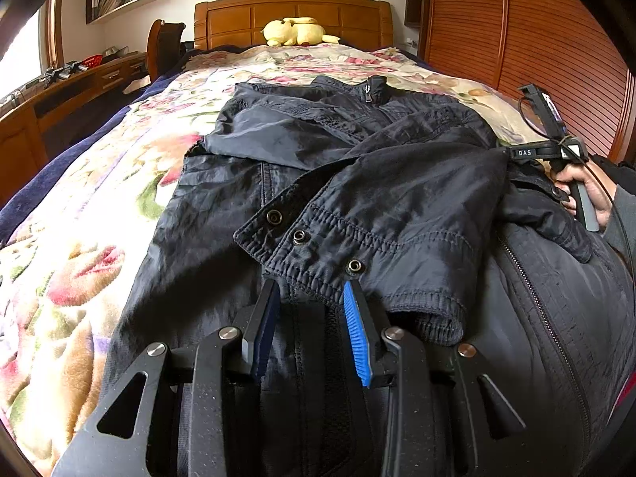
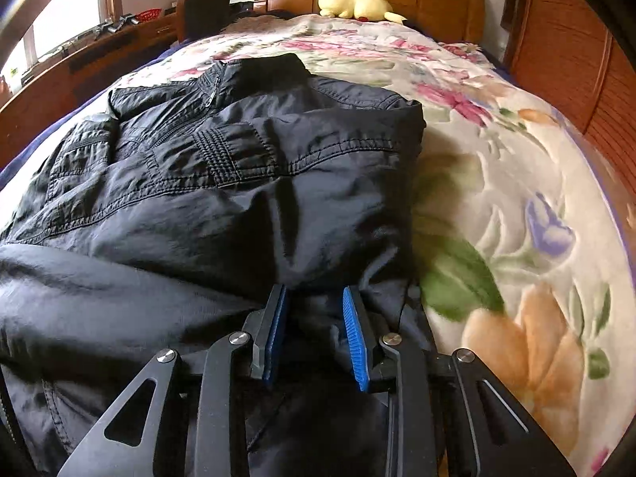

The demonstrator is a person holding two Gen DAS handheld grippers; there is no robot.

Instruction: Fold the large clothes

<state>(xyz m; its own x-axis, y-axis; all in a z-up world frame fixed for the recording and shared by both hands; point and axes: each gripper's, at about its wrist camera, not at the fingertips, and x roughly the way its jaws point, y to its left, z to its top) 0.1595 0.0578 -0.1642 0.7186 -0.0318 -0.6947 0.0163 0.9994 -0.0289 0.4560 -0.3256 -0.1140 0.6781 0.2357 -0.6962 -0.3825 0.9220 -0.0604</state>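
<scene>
A large black jacket [image 1: 397,198] lies zipped on a floral blanket [image 1: 79,258], collar toward the headboard. One sleeve is folded across its chest, and the snap-button cuff [image 1: 318,262] ends right in front of my left gripper [image 1: 312,292]. The cuff's gathered hem sits between that gripper's tips, which are shut on it. In the right wrist view the jacket [image 2: 198,198] bunches at its right side, where creases run into my right gripper [image 2: 314,294], shut on a fold of fabric. In the left wrist view a hand [image 1: 584,194] holds that gripper at the jacket's right edge.
A yellow plush toy [image 1: 296,31] rests by the wooden headboard [image 1: 294,12]. A wooden desk [image 1: 59,91] and a chair [image 1: 163,47] stand left of the bed, and a slatted wardrobe [image 1: 536,39] stands to its right. Bare blanket [image 2: 516,198] stretches right of the jacket.
</scene>
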